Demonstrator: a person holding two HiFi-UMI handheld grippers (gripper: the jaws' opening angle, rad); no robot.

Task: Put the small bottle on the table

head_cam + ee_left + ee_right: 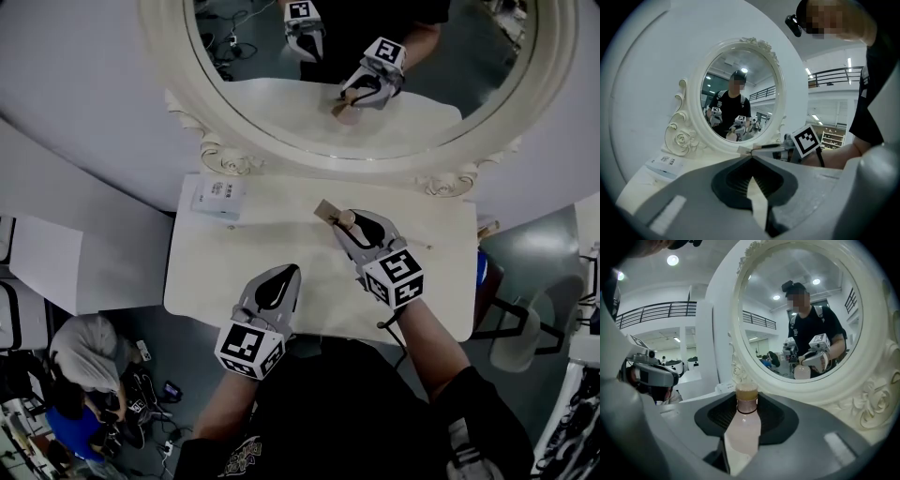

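Note:
The small bottle (341, 219) is pale pink with a tan cap (746, 392). My right gripper (351, 225) is shut on its body (743, 427), and the cap pokes out past the fingertips toward the mirror. It hangs over the back middle of the white table (225, 277); whether it touches the top I cannot tell. My left gripper (282, 277) hovers over the table's front edge, shut, with nothing between its jaws (751, 160). The right gripper's marker cube (806, 139) shows in the left gripper view.
A large oval mirror in a carved white frame (225, 155) stands along the table's back edge and reflects both grippers. A flat white box (216, 198) lies at the back left corner. A person (80, 352) crouches on the floor at lower left; a stool (525, 328) is to the right.

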